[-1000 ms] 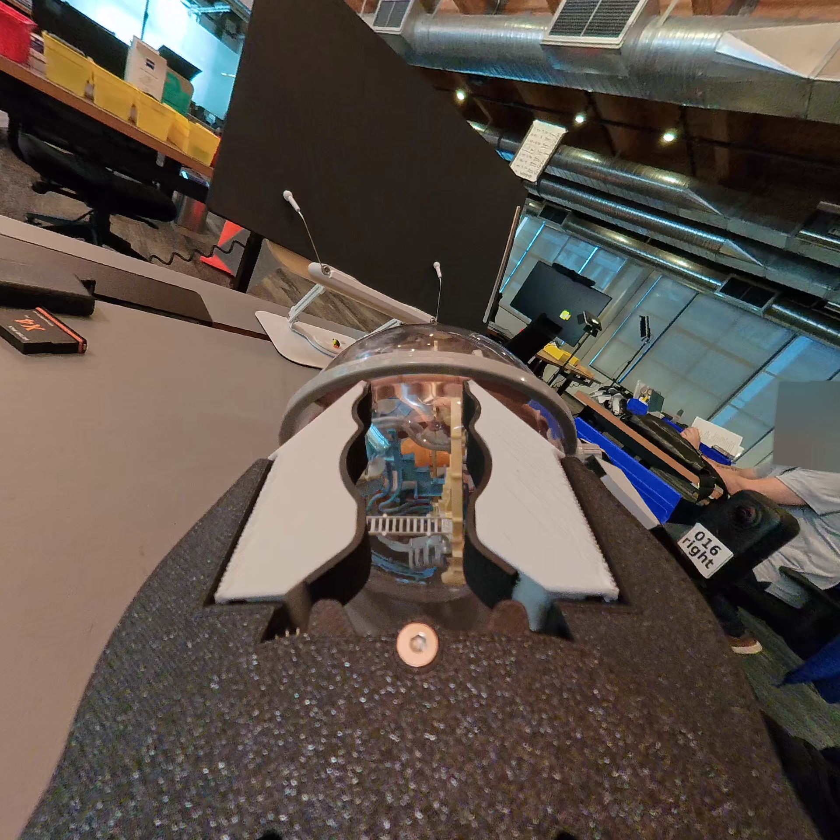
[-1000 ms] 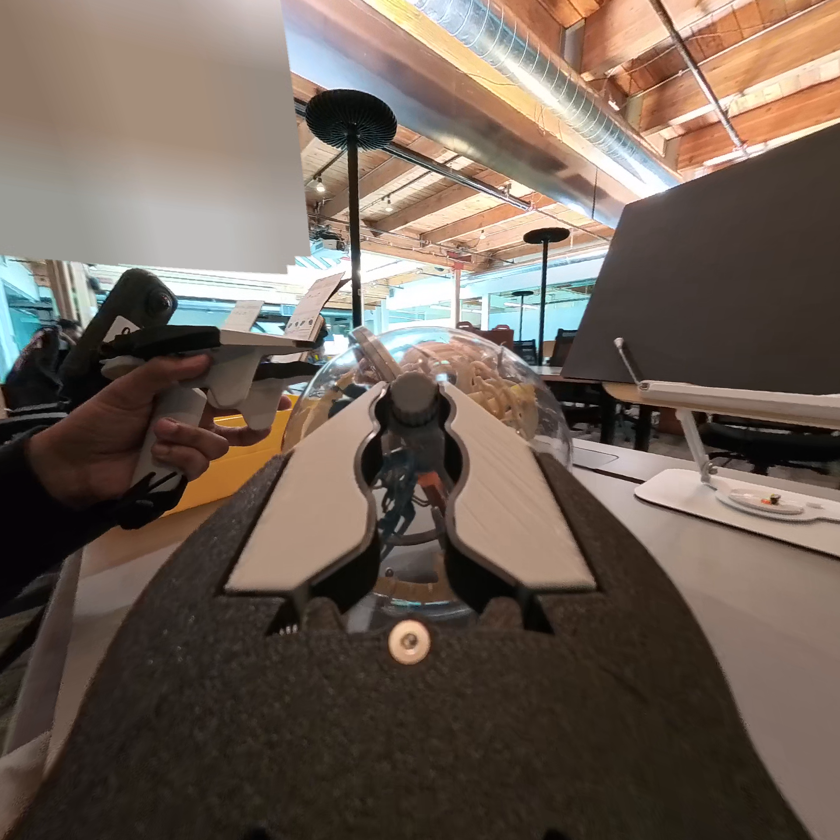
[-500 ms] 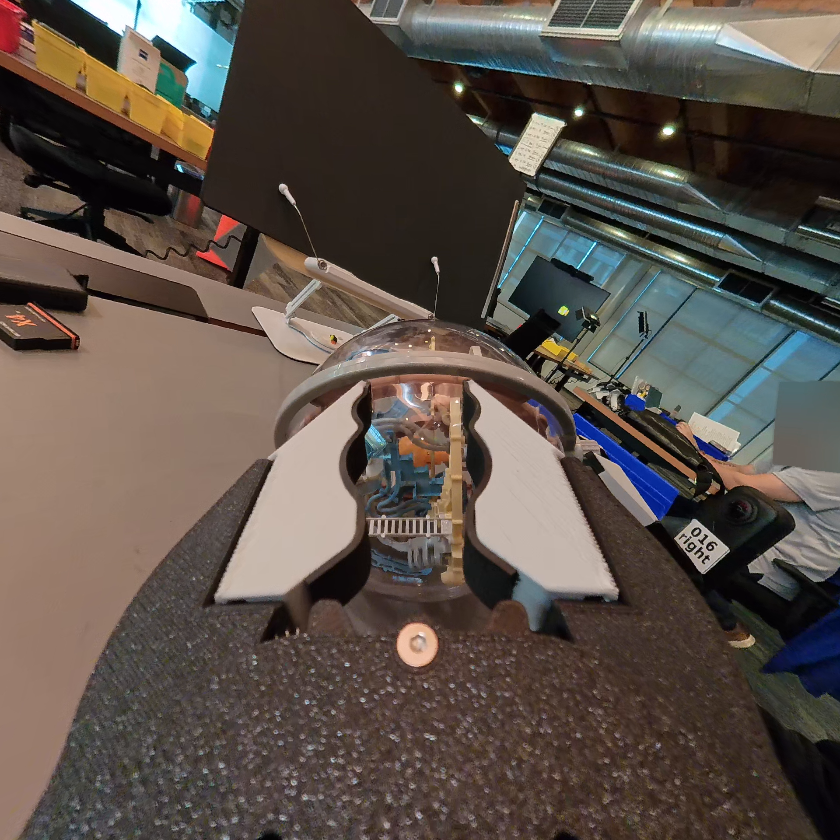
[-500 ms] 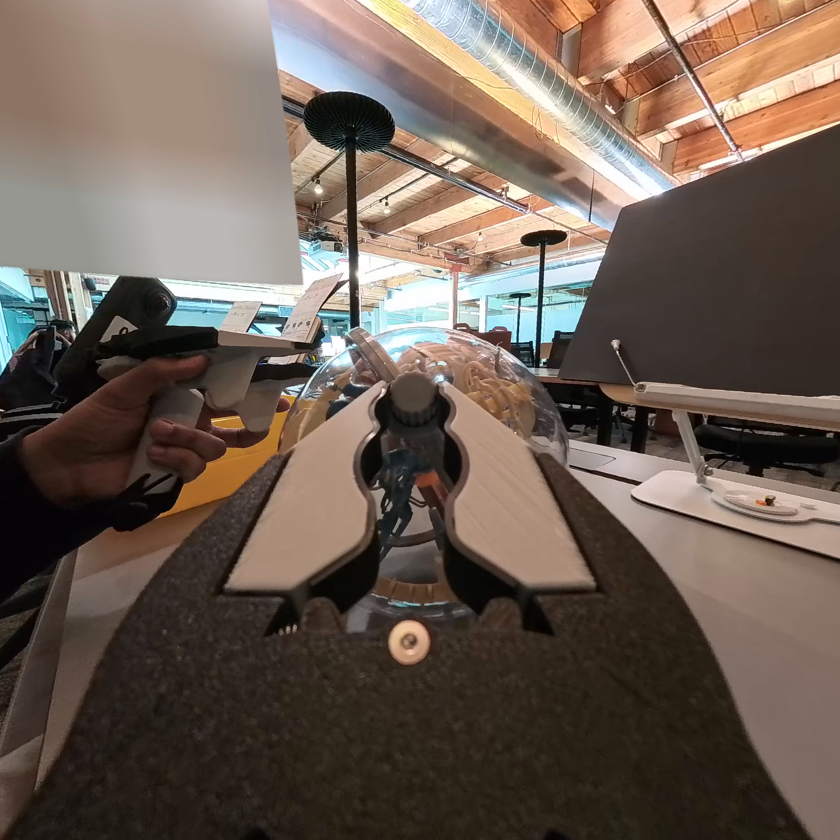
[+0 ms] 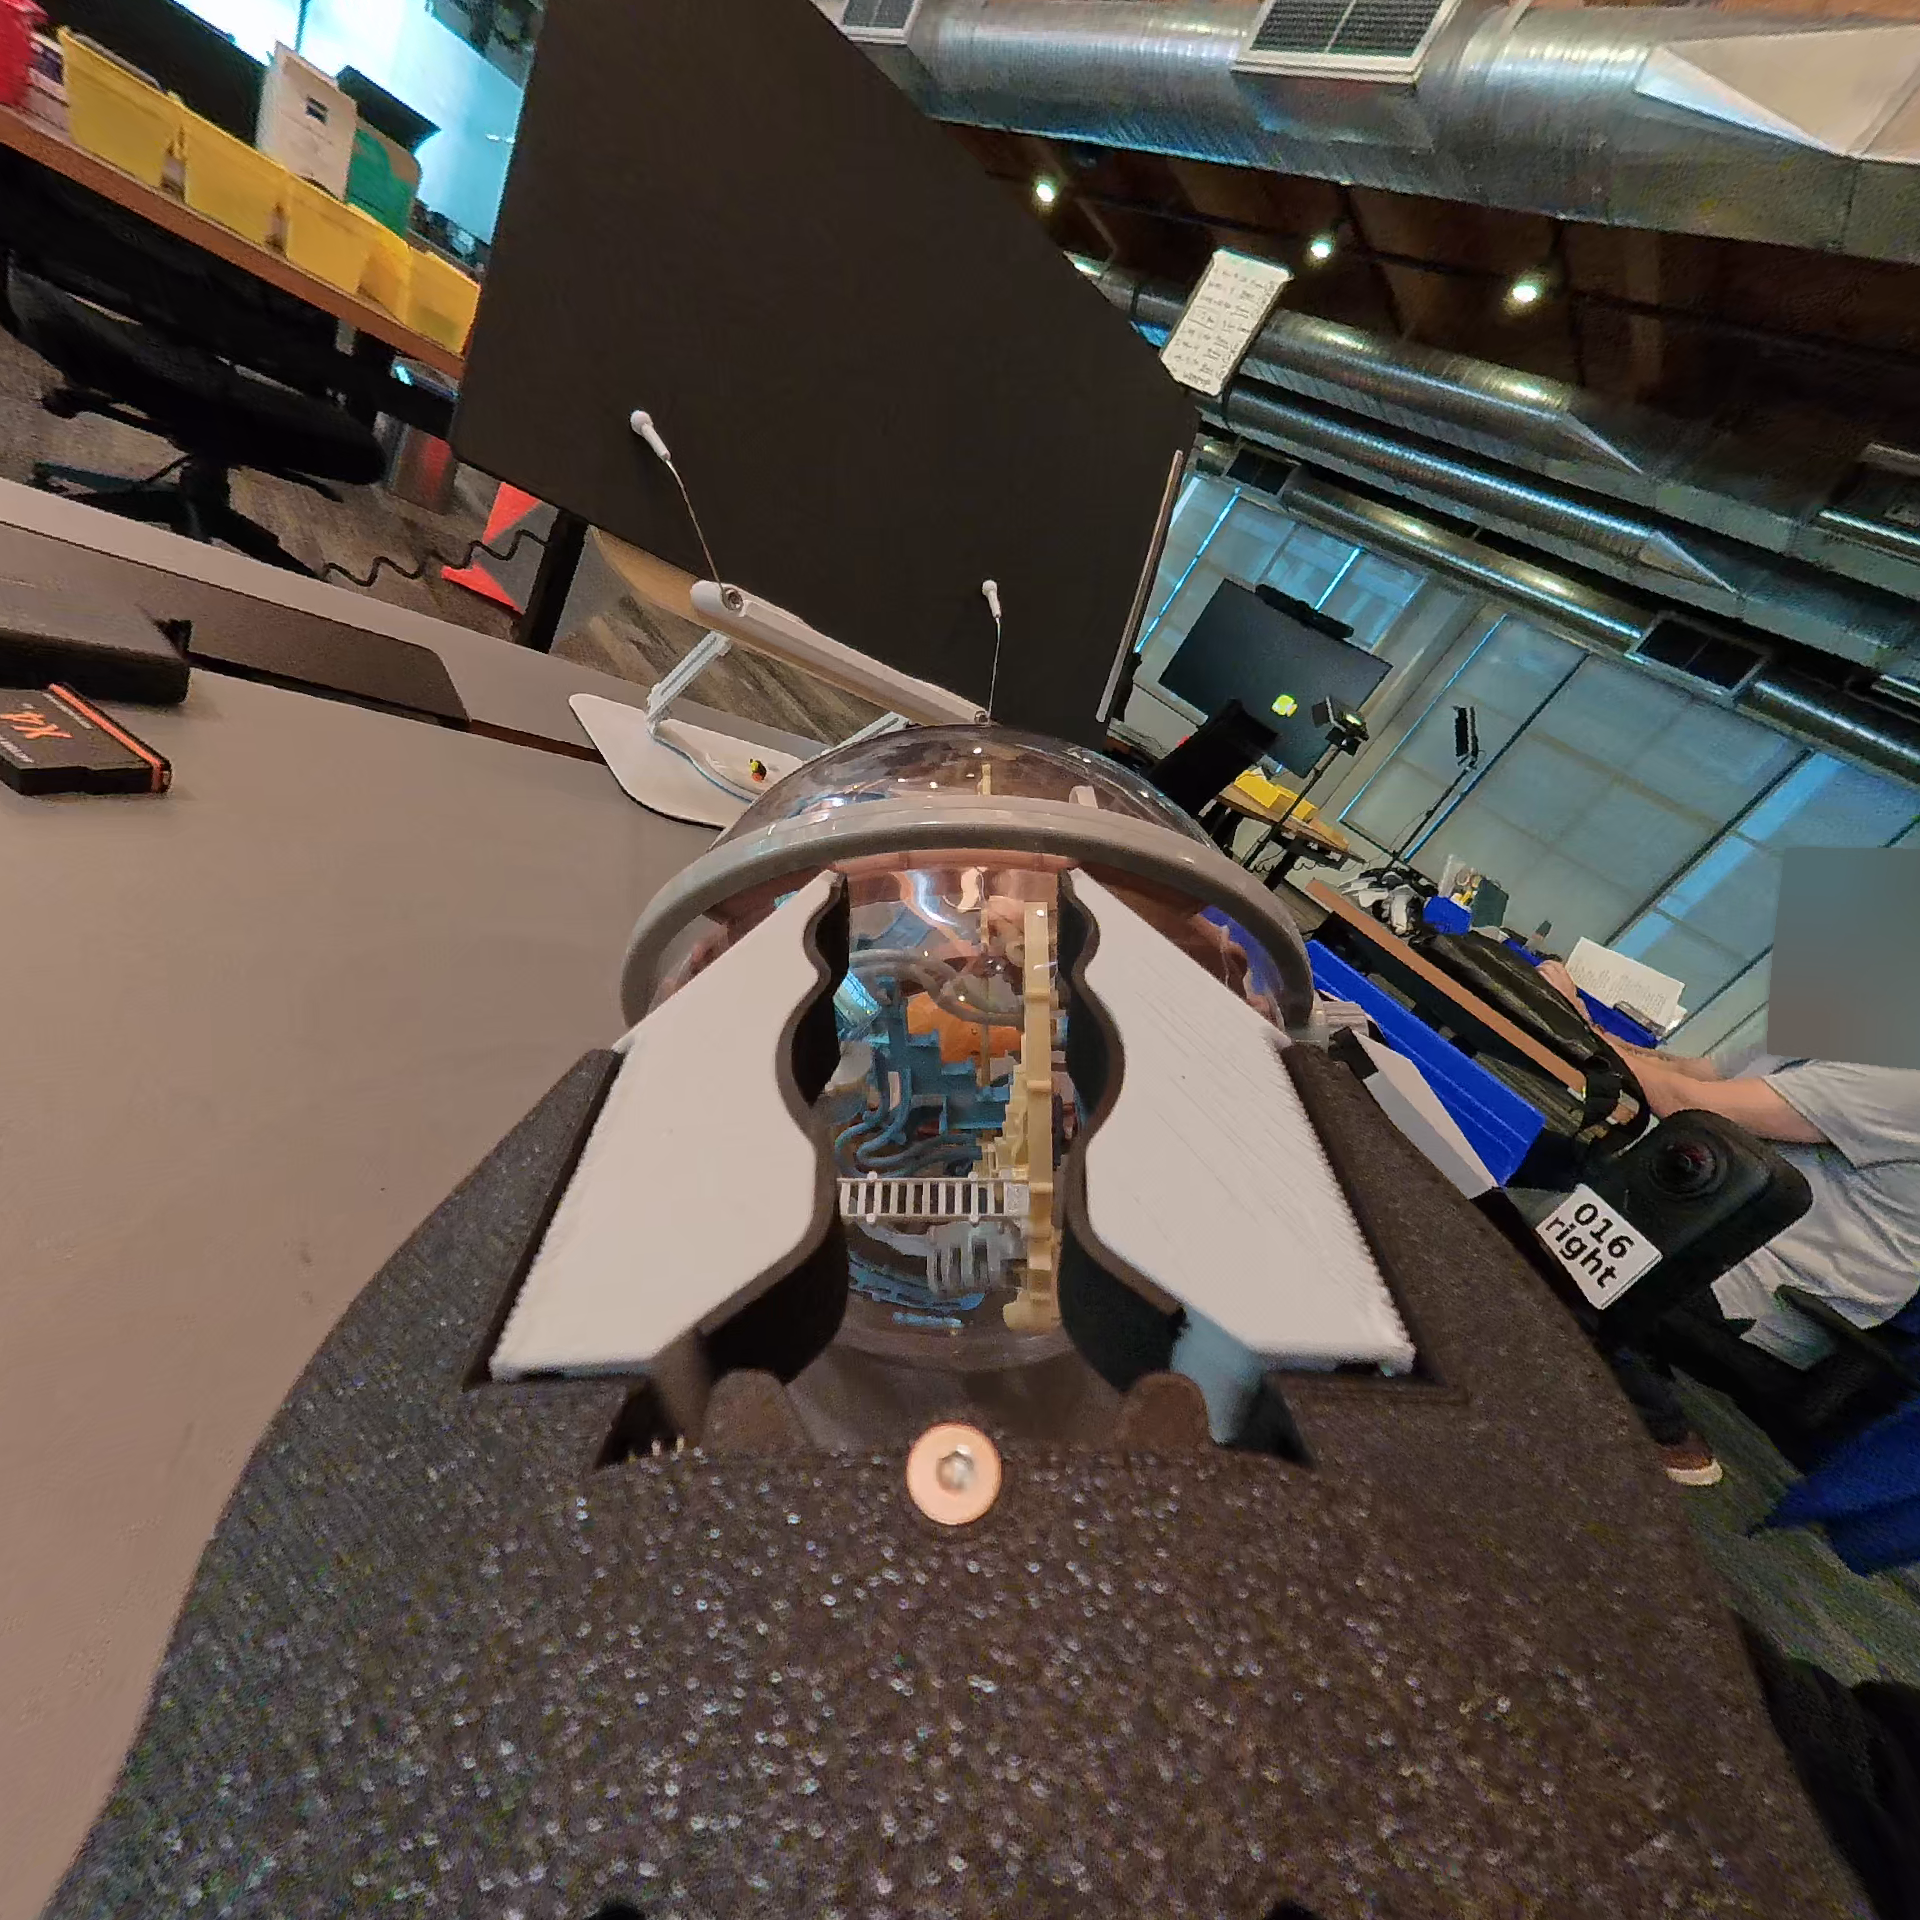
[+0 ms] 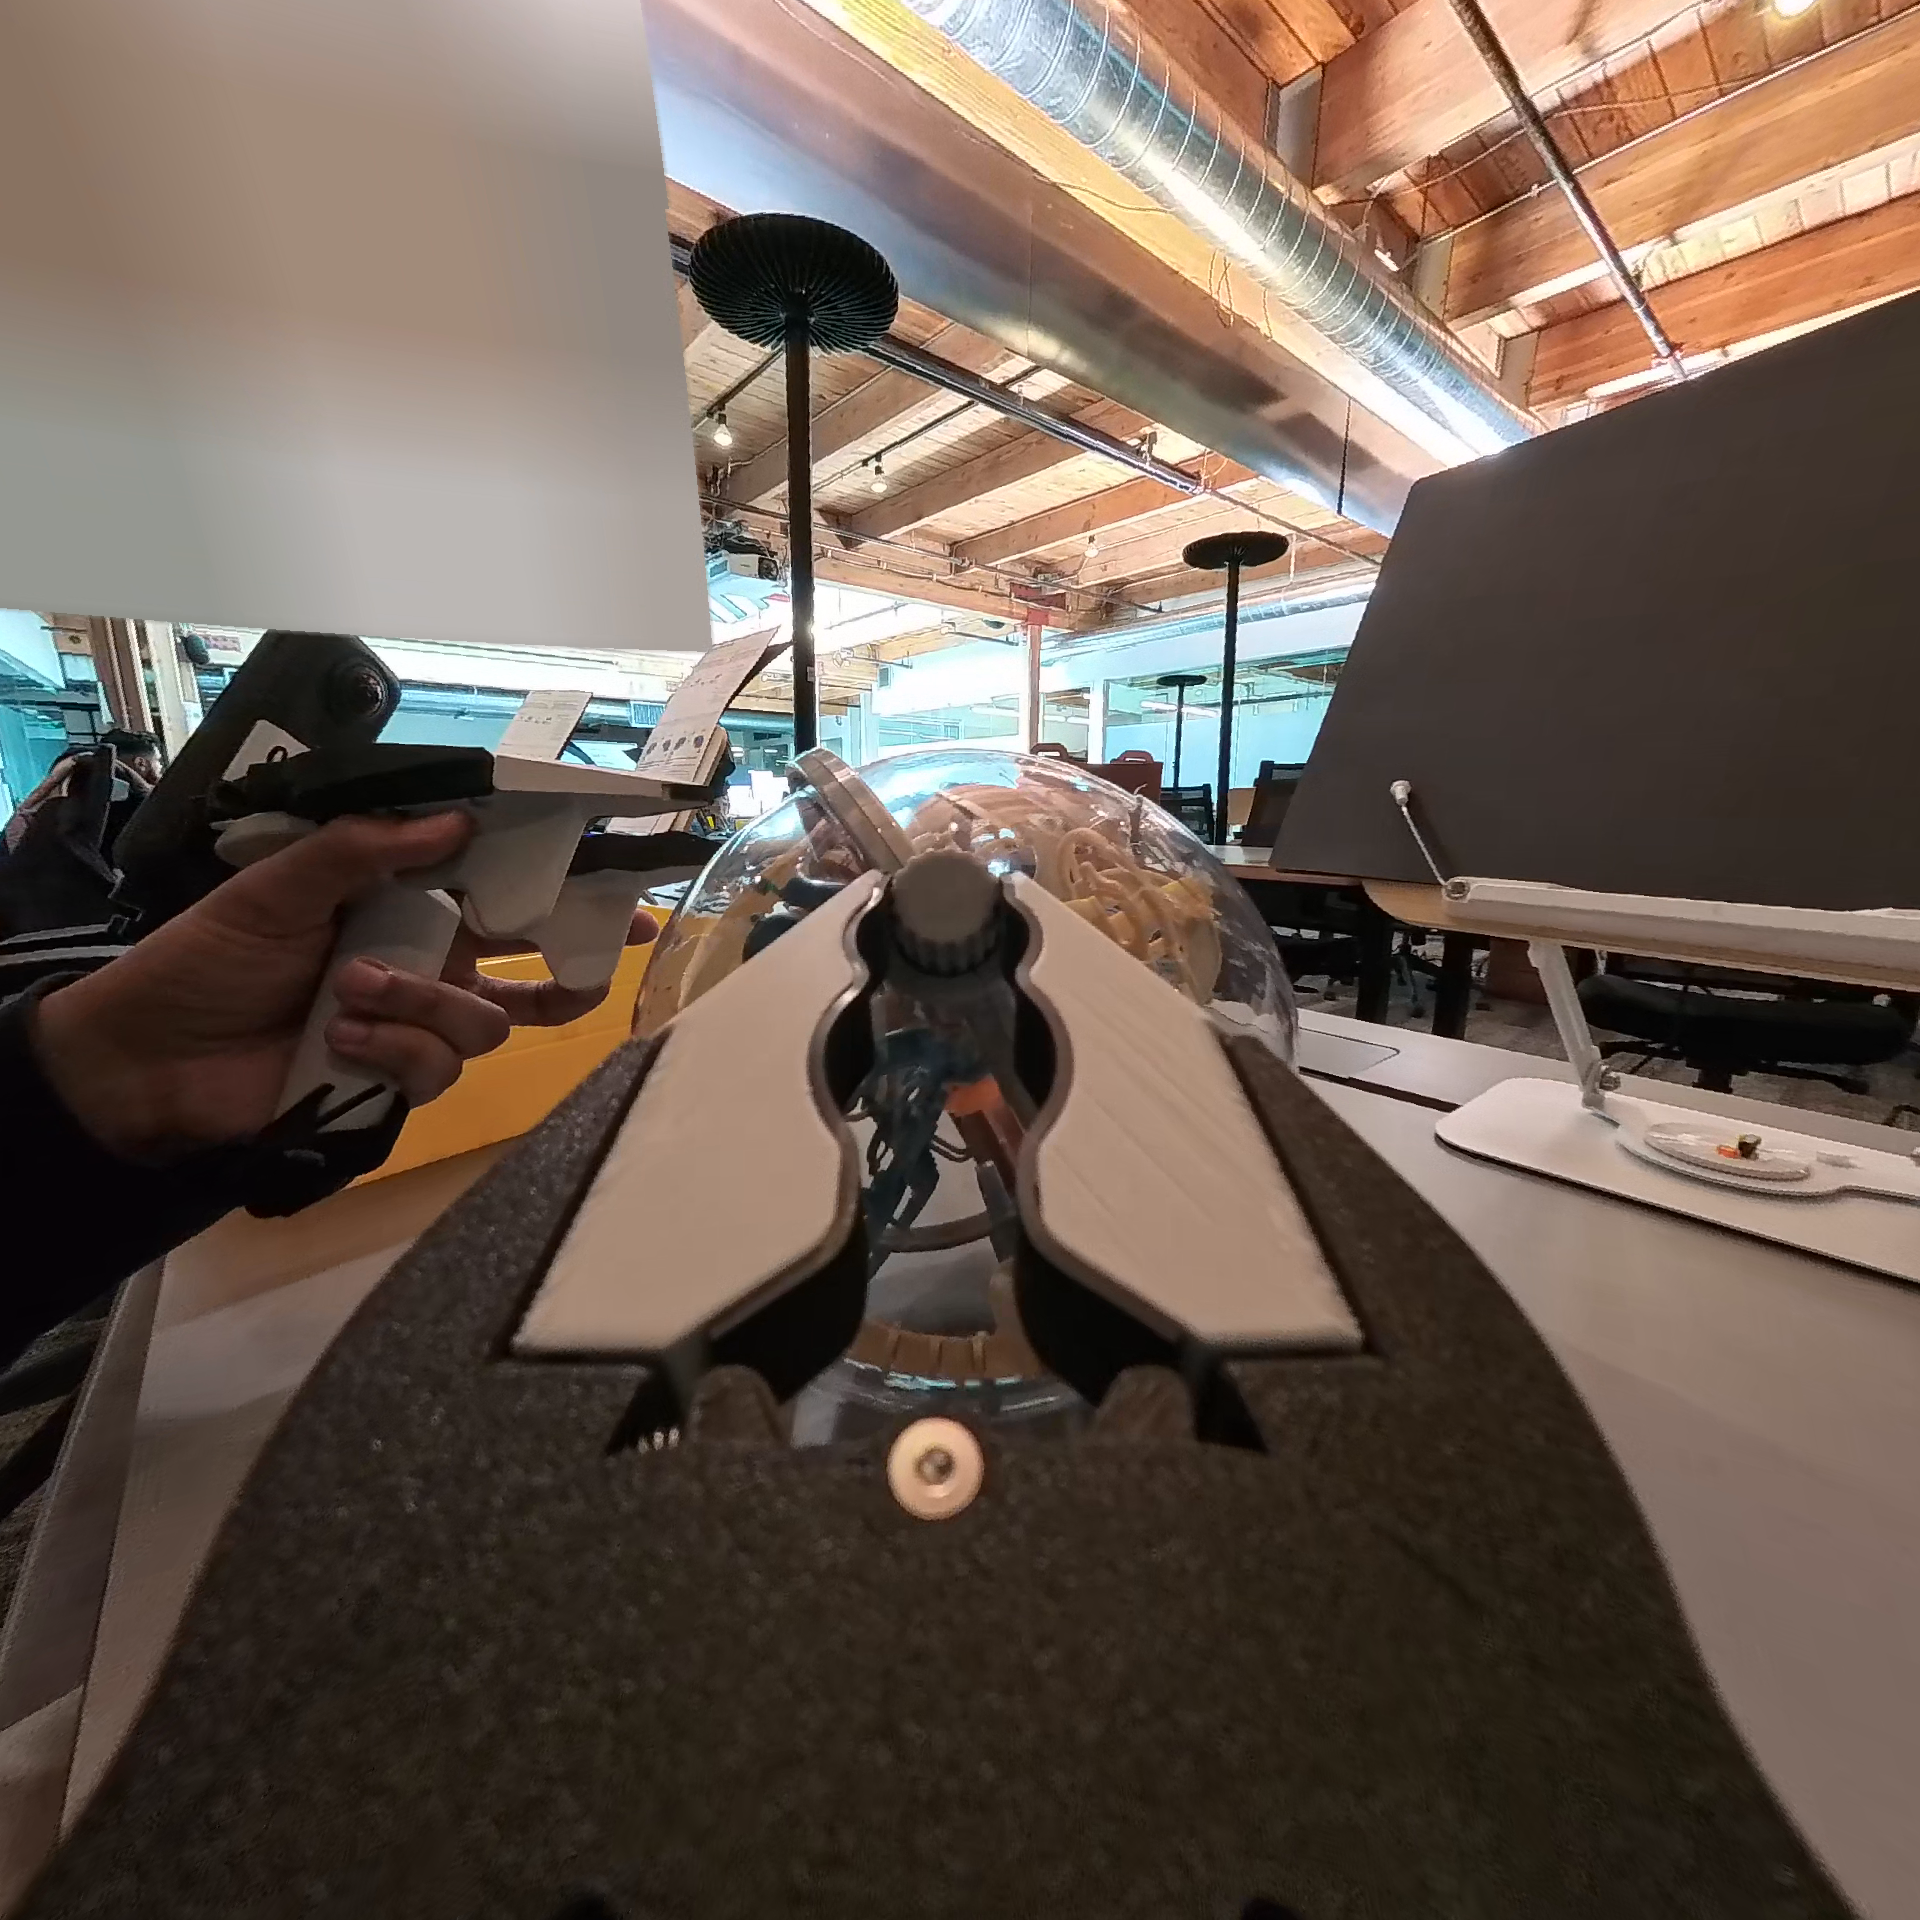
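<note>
Both grippers stay clamped on the sphere (image 5: 961,821): left gripper (image 5: 948,914) at its ring, right gripper (image 6: 943,914) on its knob (image 6: 940,904); the view has tilted slightly.

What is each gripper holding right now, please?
Left gripper: shut on the clear maze ball.
Right gripper: shut on the ball's grey knob.

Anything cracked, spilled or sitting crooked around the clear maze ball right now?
Nothing stands out. The clear maze ball looks intact, held off the grey table between the left gripper and right gripper, which is closed on its grey knob.
</note>
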`<state>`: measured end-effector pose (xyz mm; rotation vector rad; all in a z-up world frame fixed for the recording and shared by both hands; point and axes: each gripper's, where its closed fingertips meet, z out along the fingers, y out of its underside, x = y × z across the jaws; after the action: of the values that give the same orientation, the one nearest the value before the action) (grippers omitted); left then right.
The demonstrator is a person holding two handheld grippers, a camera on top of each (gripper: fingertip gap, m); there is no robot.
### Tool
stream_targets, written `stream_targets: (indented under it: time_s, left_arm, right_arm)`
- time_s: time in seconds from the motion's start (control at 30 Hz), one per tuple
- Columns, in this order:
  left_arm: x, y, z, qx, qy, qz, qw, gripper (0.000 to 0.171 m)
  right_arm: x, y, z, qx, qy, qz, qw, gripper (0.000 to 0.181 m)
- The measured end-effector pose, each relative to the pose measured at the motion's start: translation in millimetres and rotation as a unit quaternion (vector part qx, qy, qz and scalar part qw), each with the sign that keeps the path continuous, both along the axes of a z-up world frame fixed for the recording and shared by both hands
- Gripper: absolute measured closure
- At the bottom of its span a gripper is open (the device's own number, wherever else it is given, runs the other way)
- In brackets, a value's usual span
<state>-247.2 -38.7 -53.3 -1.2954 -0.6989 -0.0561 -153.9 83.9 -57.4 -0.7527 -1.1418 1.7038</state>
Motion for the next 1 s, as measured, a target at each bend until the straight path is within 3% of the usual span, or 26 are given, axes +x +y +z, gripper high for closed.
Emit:
stream_targets:
  time_s: [1.0]
  left_arm:
    - [3.1,3.0,-1.0,-0.007,0.005,-0.004,1.0,0.135]
  right_arm:
    - [-0.7,1.8,0.1,-0.001,0.003,-0.008,1.0,0.164]
